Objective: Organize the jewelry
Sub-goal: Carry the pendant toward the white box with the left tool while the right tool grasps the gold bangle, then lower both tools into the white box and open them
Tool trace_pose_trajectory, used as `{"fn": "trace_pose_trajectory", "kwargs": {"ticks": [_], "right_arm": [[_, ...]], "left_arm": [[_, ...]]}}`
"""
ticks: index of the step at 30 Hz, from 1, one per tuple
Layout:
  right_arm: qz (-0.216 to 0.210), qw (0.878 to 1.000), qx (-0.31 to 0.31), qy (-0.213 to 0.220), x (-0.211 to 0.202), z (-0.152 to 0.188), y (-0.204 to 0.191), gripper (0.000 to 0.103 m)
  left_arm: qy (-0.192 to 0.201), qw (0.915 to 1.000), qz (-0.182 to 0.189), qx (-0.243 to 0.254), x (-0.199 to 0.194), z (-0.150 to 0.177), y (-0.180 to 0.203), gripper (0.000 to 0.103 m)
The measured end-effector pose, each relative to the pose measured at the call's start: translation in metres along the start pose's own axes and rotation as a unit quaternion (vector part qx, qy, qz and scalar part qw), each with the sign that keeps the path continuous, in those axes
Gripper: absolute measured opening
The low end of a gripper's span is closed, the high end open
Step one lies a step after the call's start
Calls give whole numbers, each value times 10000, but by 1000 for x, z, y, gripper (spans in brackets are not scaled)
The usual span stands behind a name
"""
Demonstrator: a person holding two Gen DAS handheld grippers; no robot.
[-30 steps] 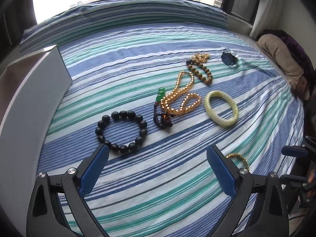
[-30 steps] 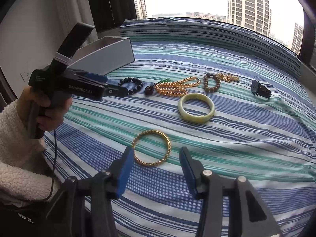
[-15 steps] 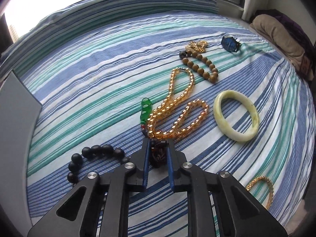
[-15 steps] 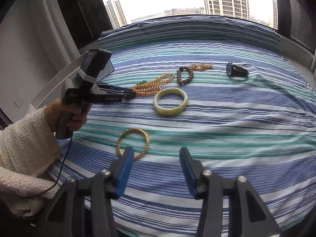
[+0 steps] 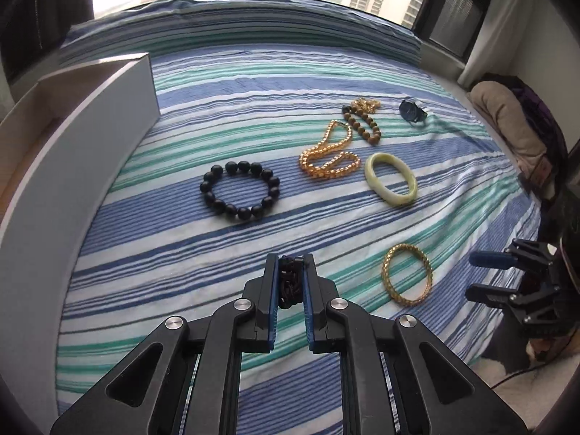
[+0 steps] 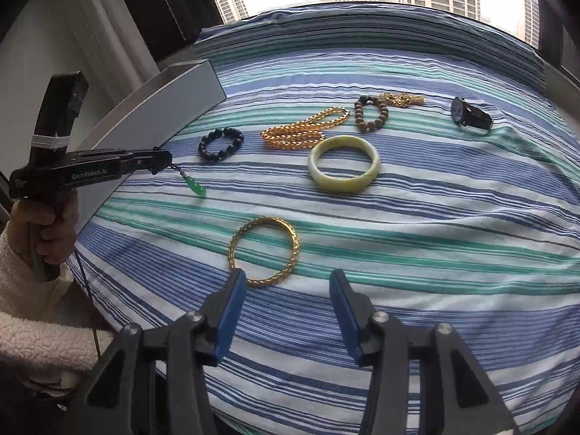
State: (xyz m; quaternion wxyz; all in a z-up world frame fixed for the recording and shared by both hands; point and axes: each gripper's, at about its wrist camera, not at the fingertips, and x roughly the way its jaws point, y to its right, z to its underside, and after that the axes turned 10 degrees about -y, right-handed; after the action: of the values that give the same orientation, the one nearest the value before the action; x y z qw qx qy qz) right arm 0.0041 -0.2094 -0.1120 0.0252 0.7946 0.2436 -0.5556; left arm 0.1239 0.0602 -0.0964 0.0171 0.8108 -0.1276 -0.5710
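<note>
My left gripper (image 5: 290, 266) is shut on the dark cord of a pendant necklace (image 5: 289, 282) and holds it above the striped bed; its green pendant (image 6: 195, 185) hangs below the gripper (image 6: 165, 161) in the right wrist view. My right gripper (image 6: 286, 302) is open and empty, just in front of the gold twisted bangle (image 6: 264, 250). On the bed lie a black bead bracelet (image 5: 240, 190), an amber bead necklace (image 5: 328, 157), a pale jade bangle (image 5: 390, 180), a brown bead bracelet (image 5: 362, 125), a gold chain (image 5: 366, 103) and a watch (image 5: 412, 111).
A white open box (image 5: 90, 134) stands on the bed at the left; it also shows in the right wrist view (image 6: 159, 116). A beige pillow (image 5: 507, 123) lies at the far right. The bed's front edge is near both grippers.
My left gripper closed on the pendant necklace's cord, lifted it off the bed and drew back toward the front. The right gripper stayed open near the gold bangle.
</note>
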Motion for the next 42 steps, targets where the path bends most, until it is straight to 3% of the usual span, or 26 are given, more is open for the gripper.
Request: {"fn": "trace_pose_trajectory", "kwargs": {"ticks": [4, 9, 10, 12, 16, 20, 24, 27, 29, 33, 37, 42], "right_arm": [[-103, 9968, -757, -243, 32, -16, -38, 49], [-21, 9899, -1165, -812, 71, -29, -54, 46], [76, 9888, -1282, -764, 71, -29, -58, 40], [212, 9862, -1391, -867, 73, -32, -62, 5], [122, 9881, -1233, -911, 64, -37, -59, 5], [-416, 9929, -946, -588, 26, -52, -59, 5], [-841, 9907, -1051, -207, -8, -85, -80, 5], [-1104, 9848, -1338, 72, -28, -119, -114, 5], [-1272, 9791, -1568, 234, -37, -145, -141, 5], [-1431, 9666, -2052, 548, -38, -197, -207, 5], [-1610, 9597, -2261, 447, -12, -246, -268, 5], [-1850, 9527, -2408, -114, 47, -271, -337, 5]], "left_arm": [[-104, 9996, -72, -239, -5, 27, -9, 10], [-120, 9988, -129, -454, -12, 46, -14, 10], [-101, 9987, -114, -494, -13, 48, -14, 10], [-47, 9982, -28, -590, -18, 51, -16, 10], [168, 9972, 118, -721, -41, 54, -20, 10], [569, 9937, 396, -879, -88, 54, -30, 10], [1072, 9855, 443, -1234, -149, 58, -58, 10], [1455, 9761, 150, -1605, -195, 63, -92, 10], [1619, 9695, -233, -1826, -216, 65, -115, 10], [1618, 9566, -781, -2294, -230, 66, -166, 10], [1451, 9451, -1057, -2731, -219, 70, -212, 10], [1130, 9333, -1198, -3191, -193, 84, -246, 10]]}}
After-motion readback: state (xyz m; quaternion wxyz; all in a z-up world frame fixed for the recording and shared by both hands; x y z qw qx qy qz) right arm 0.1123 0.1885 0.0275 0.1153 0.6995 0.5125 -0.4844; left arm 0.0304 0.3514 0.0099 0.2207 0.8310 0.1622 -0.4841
